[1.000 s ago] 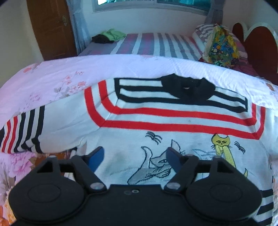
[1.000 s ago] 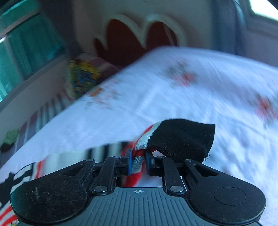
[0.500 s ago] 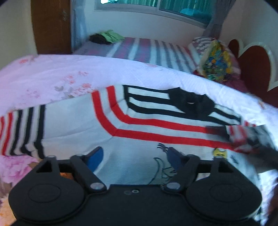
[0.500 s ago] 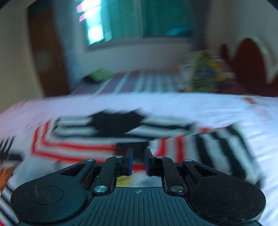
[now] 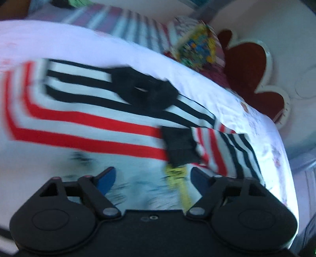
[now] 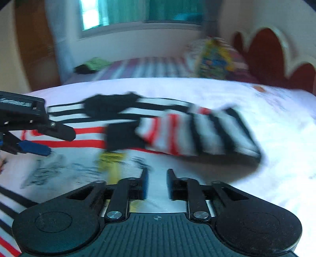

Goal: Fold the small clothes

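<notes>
A small white sweater (image 5: 83, 126) with red and black stripes and a black collar (image 5: 144, 93) lies flat on the bed. Its right sleeve (image 5: 221, 150) is folded inward over the chest, the black cuff (image 5: 179, 146) lying near the red stripes; it also shows in the right wrist view (image 6: 197, 132). My left gripper (image 5: 153, 179) is open and empty, low over the sweater's front. My right gripper (image 6: 157, 179) is open and empty, just short of the folded sleeve. The left gripper's fingers (image 6: 35, 148) show at the left of the right wrist view.
The bed has a white floral sheet (image 5: 246, 122). A second bed with a striped cover (image 6: 148, 67), a colourful pillow (image 6: 215, 59) and a red scalloped headboard (image 5: 250, 71) lie beyond. A window (image 6: 138, 11) and a wooden door (image 6: 33, 49) are behind.
My right gripper carried the sleeve cuff across onto the sweater's chest, opened and let it go. My left gripper shifted right over the sweater and stayed open.
</notes>
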